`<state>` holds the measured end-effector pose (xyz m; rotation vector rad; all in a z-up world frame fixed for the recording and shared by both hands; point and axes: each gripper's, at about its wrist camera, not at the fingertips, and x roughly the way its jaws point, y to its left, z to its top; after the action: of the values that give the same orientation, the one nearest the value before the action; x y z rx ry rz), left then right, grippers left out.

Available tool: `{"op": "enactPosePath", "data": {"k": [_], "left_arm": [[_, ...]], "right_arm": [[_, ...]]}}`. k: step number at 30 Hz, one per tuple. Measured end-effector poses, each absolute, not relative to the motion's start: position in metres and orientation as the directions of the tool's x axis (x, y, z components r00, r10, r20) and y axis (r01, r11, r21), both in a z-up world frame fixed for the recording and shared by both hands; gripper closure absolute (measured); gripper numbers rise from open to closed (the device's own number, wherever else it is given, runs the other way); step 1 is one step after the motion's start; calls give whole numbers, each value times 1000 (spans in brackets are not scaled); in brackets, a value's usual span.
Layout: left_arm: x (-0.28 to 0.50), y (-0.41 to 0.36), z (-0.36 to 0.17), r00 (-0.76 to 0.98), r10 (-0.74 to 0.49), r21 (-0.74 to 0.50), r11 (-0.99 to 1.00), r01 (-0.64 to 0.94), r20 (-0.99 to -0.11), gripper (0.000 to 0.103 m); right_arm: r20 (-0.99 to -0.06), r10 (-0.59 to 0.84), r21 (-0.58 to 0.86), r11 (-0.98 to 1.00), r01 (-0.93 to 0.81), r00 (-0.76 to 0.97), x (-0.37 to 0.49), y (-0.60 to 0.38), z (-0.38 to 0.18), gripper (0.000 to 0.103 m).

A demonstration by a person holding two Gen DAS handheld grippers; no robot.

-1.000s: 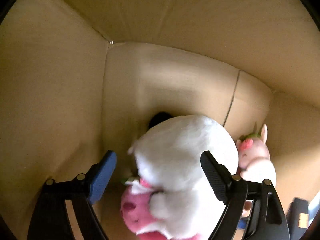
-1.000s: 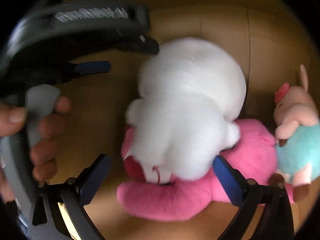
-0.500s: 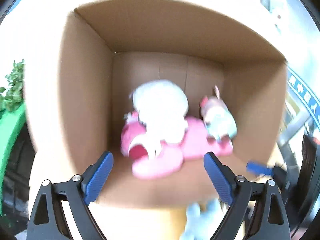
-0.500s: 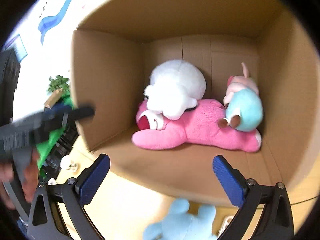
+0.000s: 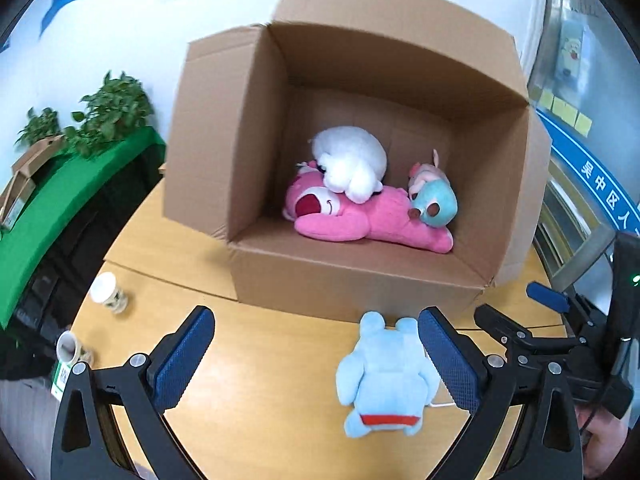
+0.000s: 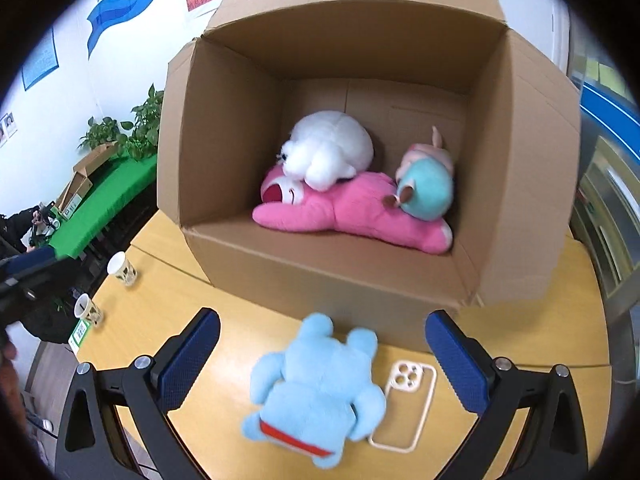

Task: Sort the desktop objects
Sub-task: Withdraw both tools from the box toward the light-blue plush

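Now we hold both grippers above the near part of the yellow wooden table (image 5: 256, 364), and neither has hold of anything. Our left gripper (image 5: 316, 360) has its blue-padded jaws spread wide, with bare tabletop between them. Our right gripper (image 6: 323, 362) is just as wide open, hovering over a light-blue plush toy with a red band (image 6: 316, 392) that lies face down near the table's front edge, touched by neither pad. Just beside that toy, on its right, lies a cream, clear-backed phone case (image 6: 404, 406), flat on the table and partly tucked under the toy's arm.

Behind them stands a large open brown cardboard box (image 6: 320, 276), its flaps up, filling the far middle of the table. Inside it, a long pink plush bear (image 6: 352, 208) lies on the box floor. A round white plush toy (image 6: 328, 150) rests on the bear's head end, and a small plush with a teal body and a pink head (image 6: 426, 188) leans on the bear's back toward the box's right wall.

Near the table's left edge stand two paper cups (image 6: 122, 268), well apart from the toys. Beyond that edge we see a green-covered counter (image 5: 60, 204) with leafy potted plants (image 5: 114, 112).
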<state>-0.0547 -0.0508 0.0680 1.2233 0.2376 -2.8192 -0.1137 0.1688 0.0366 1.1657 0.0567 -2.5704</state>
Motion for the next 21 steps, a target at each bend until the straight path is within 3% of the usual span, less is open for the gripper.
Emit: {"op": "enactPosePath", "data": {"k": [21], "left_arm": [[12, -44, 66, -691, 0, -109, -987, 114, -723, 0]], "right_arm": [[-732, -206, 44, -965, 257, -649, -74, 189, 45, 0]]}}
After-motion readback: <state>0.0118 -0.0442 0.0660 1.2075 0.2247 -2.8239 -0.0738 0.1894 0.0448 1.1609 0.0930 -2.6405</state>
